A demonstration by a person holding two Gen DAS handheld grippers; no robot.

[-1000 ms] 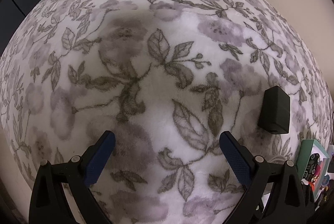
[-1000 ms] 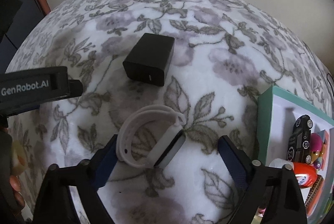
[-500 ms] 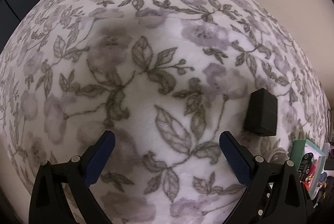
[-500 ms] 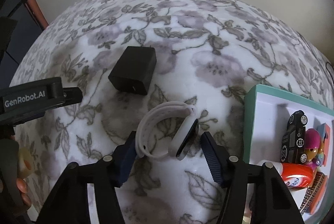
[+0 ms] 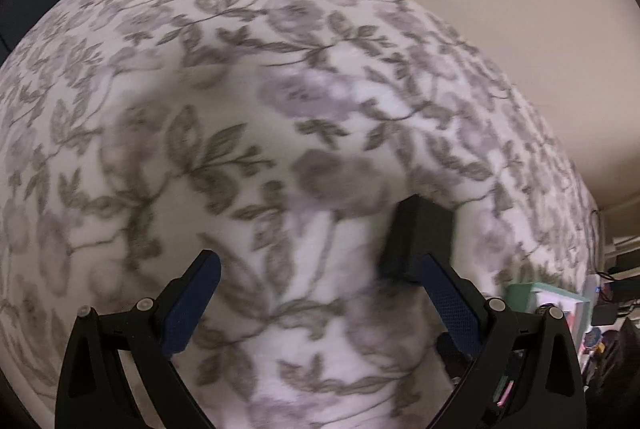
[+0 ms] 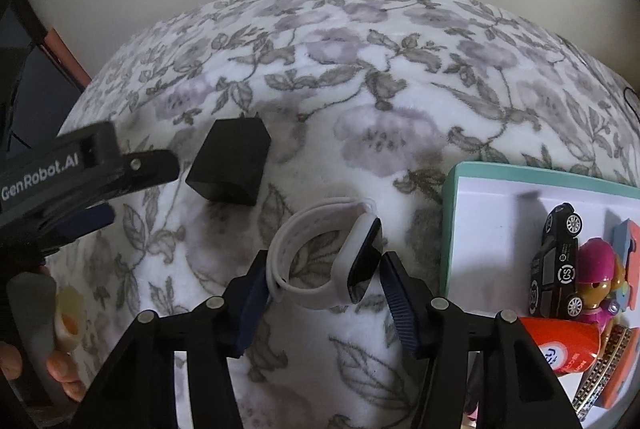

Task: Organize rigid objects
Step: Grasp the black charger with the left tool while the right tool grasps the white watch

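Observation:
A white smart band with a black screen (image 6: 326,255) stands on edge on the floral blanket (image 6: 360,89). My right gripper (image 6: 322,287) is shut on it, one pad at each side. A black charger block (image 6: 230,167) lies on the blanket behind and to the left of the band. In the left wrist view the same block (image 5: 416,239) sits just beyond the right fingertip. My left gripper (image 5: 320,279) is open and empty above the blanket. It also shows at the left of the right wrist view (image 6: 86,195).
A teal-rimmed white tray (image 6: 450,229) at the right holds a black toy car (image 6: 556,257), a pink figure (image 6: 596,277), an orange container (image 6: 560,343) and other small items. The tray shows in the left wrist view (image 5: 520,289). A beige wall runs behind the blanket.
My right gripper has closed on the smart band, which now stands more upright. My left gripper has shifted right, so the charger block now sits by its right finger.

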